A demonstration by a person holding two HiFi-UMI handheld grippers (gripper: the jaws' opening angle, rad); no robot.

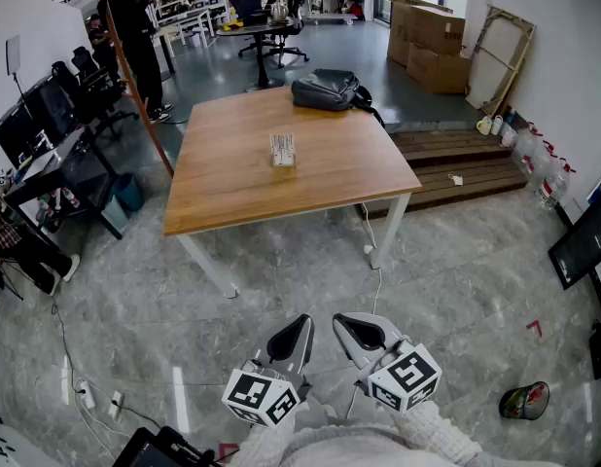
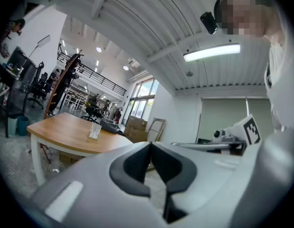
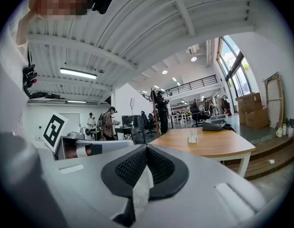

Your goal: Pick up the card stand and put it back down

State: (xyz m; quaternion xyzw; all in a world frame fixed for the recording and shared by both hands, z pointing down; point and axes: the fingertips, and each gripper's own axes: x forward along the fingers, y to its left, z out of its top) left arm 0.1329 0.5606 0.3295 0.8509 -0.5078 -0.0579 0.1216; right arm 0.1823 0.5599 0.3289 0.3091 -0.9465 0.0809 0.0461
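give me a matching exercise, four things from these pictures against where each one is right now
Things
1. card stand
2. dark bag
3. cardboard boxes
4. left gripper

Places
a. at the far edge of the wooden table
b. in the air over the floor, short of the table
c. near the table's middle
d. on the floor at the far right of the room

Pairs: 1-c, 2-a, 3-d, 4-b

No legible text anywhere; print on the card stand (image 1: 282,150) too small to read
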